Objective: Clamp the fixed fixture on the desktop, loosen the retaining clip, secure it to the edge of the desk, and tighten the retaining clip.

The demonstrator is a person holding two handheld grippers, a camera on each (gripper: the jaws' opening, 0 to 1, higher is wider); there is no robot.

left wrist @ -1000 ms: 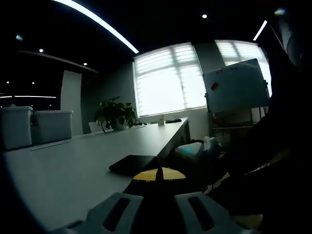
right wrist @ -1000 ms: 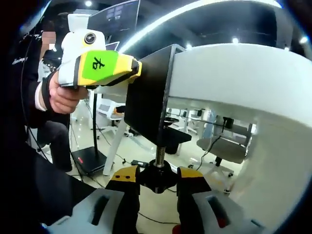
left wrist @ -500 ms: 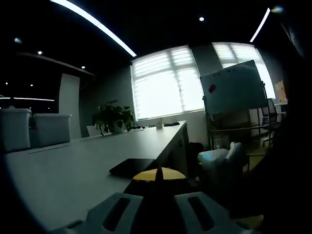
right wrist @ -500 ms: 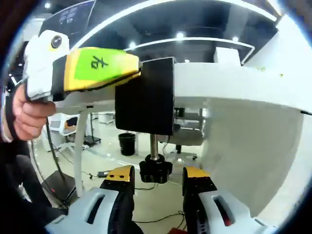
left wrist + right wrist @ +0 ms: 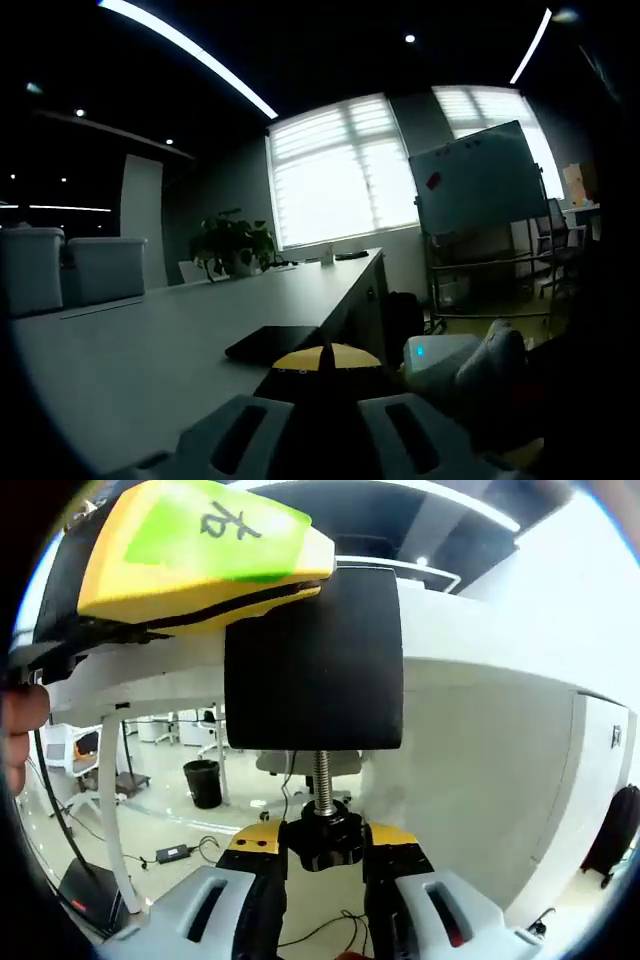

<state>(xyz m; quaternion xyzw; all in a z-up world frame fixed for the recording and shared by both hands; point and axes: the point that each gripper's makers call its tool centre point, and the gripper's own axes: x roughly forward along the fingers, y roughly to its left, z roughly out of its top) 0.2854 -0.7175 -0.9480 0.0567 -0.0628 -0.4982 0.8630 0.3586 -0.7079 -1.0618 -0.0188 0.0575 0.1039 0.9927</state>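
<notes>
Right gripper: its two yellow-tipped jaws are closing on the black knob at the foot of the clamp's threaded screw, one jaw touching each side of it.

Clamp: a black fixture, sitting on the edge of the white desk. Its flat black side plate is facing the right gripper view, with the screw hanging straight down beneath it and the knob just under the desk edge.

Left gripper: it is entering the right gripper view from the upper left, its yellow and green body lying against the top of the clamp. A hand is showing at the left edge. In the left gripper view its own jaws are standing pressed together on the yellow-edged black top of the clamp, holding it at the near desk edge.

Desk top: it is stretching away toward bright windows; a flat dark object is lying just beyond the clamp.

Other items: potted plant, whiteboard, white bins.
</notes>
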